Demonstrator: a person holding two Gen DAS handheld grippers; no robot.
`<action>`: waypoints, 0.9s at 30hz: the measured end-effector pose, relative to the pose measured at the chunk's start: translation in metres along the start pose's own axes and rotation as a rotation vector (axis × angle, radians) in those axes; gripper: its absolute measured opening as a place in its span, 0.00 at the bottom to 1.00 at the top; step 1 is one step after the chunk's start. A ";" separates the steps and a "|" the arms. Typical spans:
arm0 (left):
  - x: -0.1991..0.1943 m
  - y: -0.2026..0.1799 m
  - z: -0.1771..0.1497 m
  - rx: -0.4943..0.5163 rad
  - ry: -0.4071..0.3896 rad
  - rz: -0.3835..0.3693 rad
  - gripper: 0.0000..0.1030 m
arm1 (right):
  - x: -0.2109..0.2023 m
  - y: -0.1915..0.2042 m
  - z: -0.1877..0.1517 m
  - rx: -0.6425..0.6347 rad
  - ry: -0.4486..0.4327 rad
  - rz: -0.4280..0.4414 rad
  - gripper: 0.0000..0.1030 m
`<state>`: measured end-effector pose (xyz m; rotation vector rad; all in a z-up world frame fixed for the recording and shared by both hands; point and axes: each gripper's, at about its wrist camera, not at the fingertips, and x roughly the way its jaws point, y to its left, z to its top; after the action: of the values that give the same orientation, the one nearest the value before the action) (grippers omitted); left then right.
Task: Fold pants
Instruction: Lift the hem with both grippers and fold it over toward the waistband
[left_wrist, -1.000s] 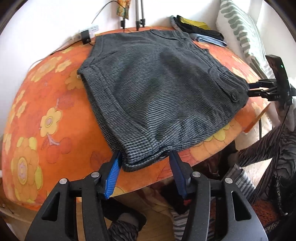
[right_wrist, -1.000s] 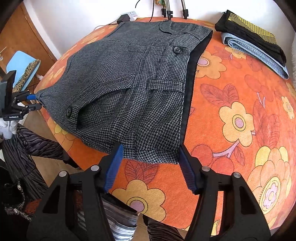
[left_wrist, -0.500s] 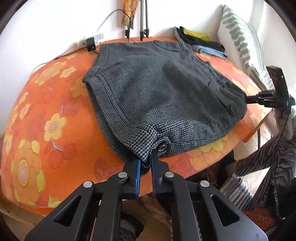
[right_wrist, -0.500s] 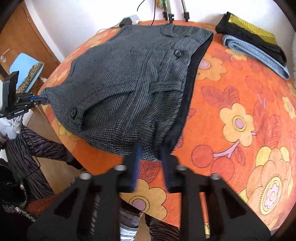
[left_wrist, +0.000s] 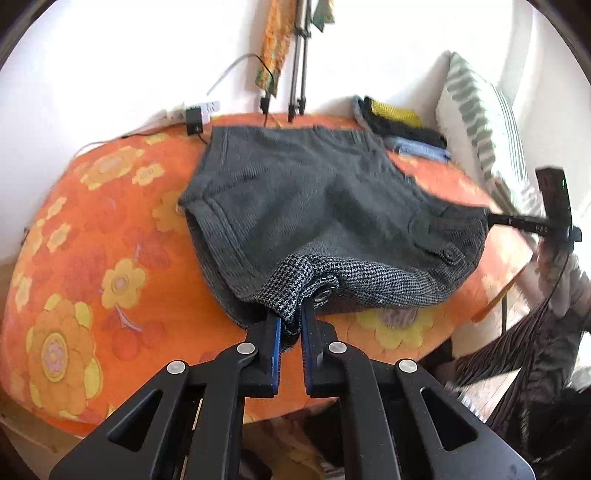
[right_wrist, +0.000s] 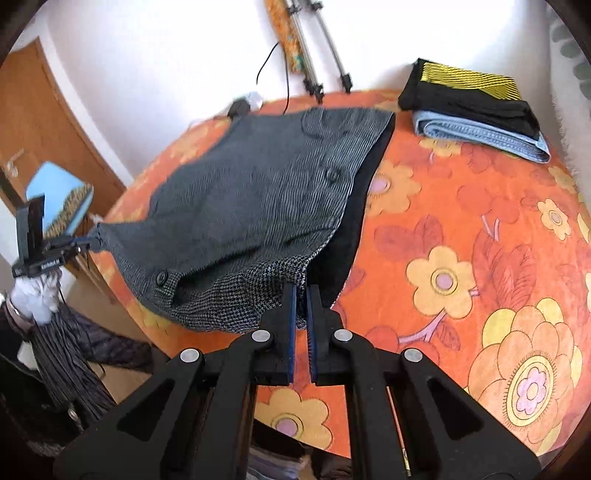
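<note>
On the orange flowered tablecloth (right_wrist: 461, 229) we are working a pair of grey houndstooth pants (left_wrist: 325, 199), which are lying spread across the middle of the table with their near edge raised off the cloth. We are pinching that edge at both near corners: our left gripper (left_wrist: 291, 325) is clamped tight on the bunched corner beside a metal snap, and our right gripper (right_wrist: 301, 299) is squeezing the other corner, where the black lining is showing along the side. Between the two grips the fabric is hanging in a shallow sag, while the far part is resting flat near the wall. From the right wrist we are seeing the left gripper from the side, with the cloth drawn to a point at its tips. Beyond the pants, a stack of folded clothes (right_wrist: 476, 110), black and yellow on top of blue denim, is sitting near the far edge, apart from them. Tripod legs (right_wrist: 317, 55) are standing against the white wall behind.
</note>
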<state>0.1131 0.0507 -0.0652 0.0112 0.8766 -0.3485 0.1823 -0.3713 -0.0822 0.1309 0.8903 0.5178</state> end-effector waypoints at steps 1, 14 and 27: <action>-0.002 0.002 0.005 -0.007 -0.014 0.000 0.07 | -0.003 0.000 0.002 0.005 -0.012 0.001 0.05; 0.006 0.031 0.084 -0.025 -0.126 0.040 0.07 | -0.010 -0.002 0.086 0.019 -0.167 -0.019 0.05; 0.083 0.069 0.176 -0.028 -0.131 0.067 0.07 | 0.052 -0.038 0.183 0.106 -0.179 -0.080 0.05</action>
<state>0.3146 0.0644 -0.0234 -0.0079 0.7490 -0.2714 0.3644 -0.3607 -0.0164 0.2338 0.7447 0.3786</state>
